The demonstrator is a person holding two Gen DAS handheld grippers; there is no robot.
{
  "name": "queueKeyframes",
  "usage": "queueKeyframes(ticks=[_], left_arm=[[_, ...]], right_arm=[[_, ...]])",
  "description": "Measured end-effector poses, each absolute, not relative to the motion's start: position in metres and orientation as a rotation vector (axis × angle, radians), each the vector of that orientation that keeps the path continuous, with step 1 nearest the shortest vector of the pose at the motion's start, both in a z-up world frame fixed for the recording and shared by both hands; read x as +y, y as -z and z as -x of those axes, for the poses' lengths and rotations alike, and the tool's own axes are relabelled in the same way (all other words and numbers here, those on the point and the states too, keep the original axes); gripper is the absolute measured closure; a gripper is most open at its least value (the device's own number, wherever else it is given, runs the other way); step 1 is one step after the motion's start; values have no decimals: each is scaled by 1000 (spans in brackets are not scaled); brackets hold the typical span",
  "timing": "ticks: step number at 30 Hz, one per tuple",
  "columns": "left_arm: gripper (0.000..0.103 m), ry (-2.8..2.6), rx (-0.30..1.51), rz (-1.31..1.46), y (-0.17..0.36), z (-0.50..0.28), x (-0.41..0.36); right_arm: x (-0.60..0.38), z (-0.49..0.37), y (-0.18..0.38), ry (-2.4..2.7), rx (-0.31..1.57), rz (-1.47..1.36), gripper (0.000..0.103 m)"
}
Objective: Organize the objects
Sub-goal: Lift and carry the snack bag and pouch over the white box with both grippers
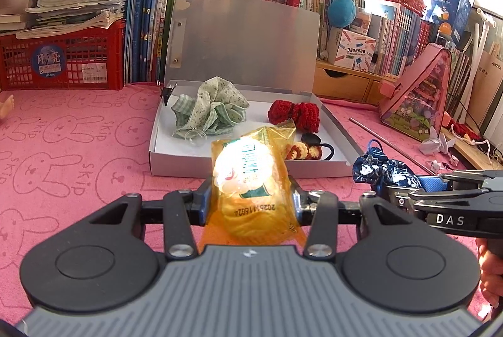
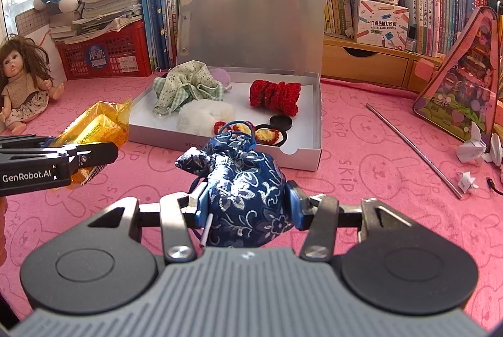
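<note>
Jaws of the left gripper point(image 1: 250, 195) are closed on a yellow snack packet point(image 1: 251, 180), pressed at its two side edges; those of the right gripper point(image 2: 248, 205) are clamped on a blue floral pouch point(image 2: 245, 192) across its rounded body. Both things are held above the pink cloth point(image 1: 78, 148), just near of the open white box point(image 2: 301, 161), the packet to the left of the pouch.

The packet is judged light, with a glossy film that may slip and crackle; its contents look crushable, so a gentle squeeze across the middle is advised. The pouch is judged soft and yielding, likely to sag round the pads; it is best taken at the full belly, not at the gathered neck or cord.

Free floor in the box is seen at the near left, beside the green cloth point(image 1: 210, 107) and red knit piece point(image 2: 275, 98).
</note>
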State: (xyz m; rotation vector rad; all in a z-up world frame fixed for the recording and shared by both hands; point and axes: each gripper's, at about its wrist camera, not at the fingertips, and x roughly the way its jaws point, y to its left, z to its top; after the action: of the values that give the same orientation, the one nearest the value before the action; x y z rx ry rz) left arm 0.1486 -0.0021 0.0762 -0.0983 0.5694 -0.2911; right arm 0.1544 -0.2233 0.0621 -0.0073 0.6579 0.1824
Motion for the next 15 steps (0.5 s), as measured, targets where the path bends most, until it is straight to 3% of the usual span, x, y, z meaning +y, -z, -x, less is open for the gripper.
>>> queueKeyframes(ticks=[15], left_arm=[[52,252,579,126,-80,-226,7]], right_arm=[[-248,-217,-73,-145,681,-99,50]])
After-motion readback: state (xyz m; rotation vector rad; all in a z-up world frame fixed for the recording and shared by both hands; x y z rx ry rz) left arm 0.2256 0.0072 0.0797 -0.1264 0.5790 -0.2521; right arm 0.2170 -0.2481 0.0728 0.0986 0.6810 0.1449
